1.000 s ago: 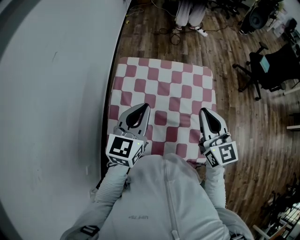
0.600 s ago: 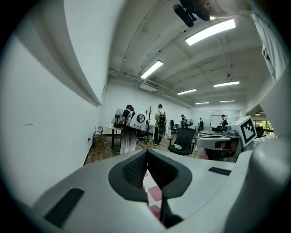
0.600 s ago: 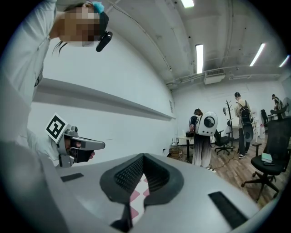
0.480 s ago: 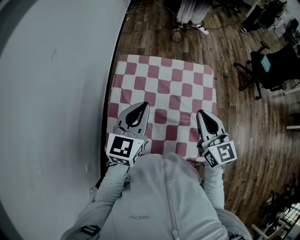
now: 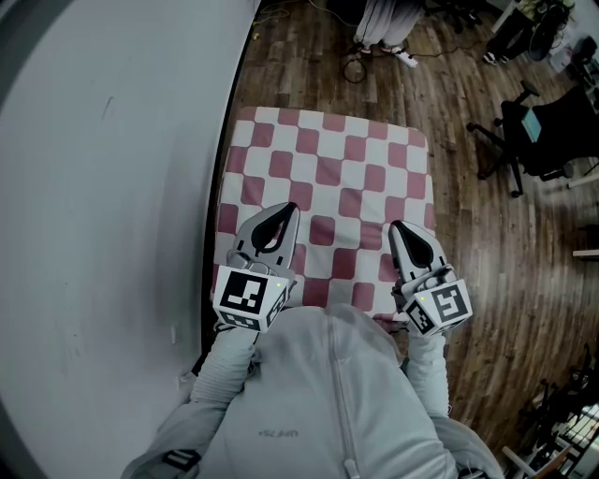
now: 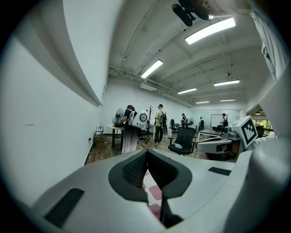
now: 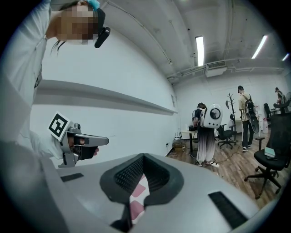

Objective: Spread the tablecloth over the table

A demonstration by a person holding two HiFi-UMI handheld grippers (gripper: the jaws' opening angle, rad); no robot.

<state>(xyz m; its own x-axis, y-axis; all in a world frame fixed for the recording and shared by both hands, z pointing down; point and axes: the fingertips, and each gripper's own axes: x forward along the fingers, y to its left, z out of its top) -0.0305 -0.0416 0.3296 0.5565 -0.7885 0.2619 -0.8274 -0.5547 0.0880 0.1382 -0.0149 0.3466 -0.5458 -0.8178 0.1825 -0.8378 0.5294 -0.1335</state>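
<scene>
While both grippers hang over the near end of the tablecloth [image 5: 337, 178], the red-and-white checked cloth lies spread flat, its far corners rounded and its squares in even rows. A white wall [image 5: 112, 187] runs along the tablecloth's left edge, and a wooden floor [image 5: 487, 243] shows beyond its far and right edges.

Over the tablecloth's near left part sits the left gripper [image 5: 284, 210], pointing toward the far end. In its own view its jaws [image 6: 146, 151] are together, tip against tip, and no fold of cloth shows between the tips. Pink squares of the tablecloth [image 6: 153, 193] show only through the hollow behind the tips.

Over the tablecloth's near right part, close to its right edge, sits the right gripper [image 5: 397, 227], roughly parallel to the other and well apart from it. Its jaws [image 7: 143, 157] are likewise pressed together at the tips. The tablecloth [image 7: 138, 189] is seen through the hollow below them, not pinched as far as the views show.

Each gripper carries its marker cube at the tablecloth's near edge, where the person's grey sleeves [image 5: 223, 370] begin. Beyond the tablecloth's far end stands a person [image 5: 379, 23] in pale clothing, and off its right side, across the floor, stands a black office chair [image 5: 543, 140].
</scene>
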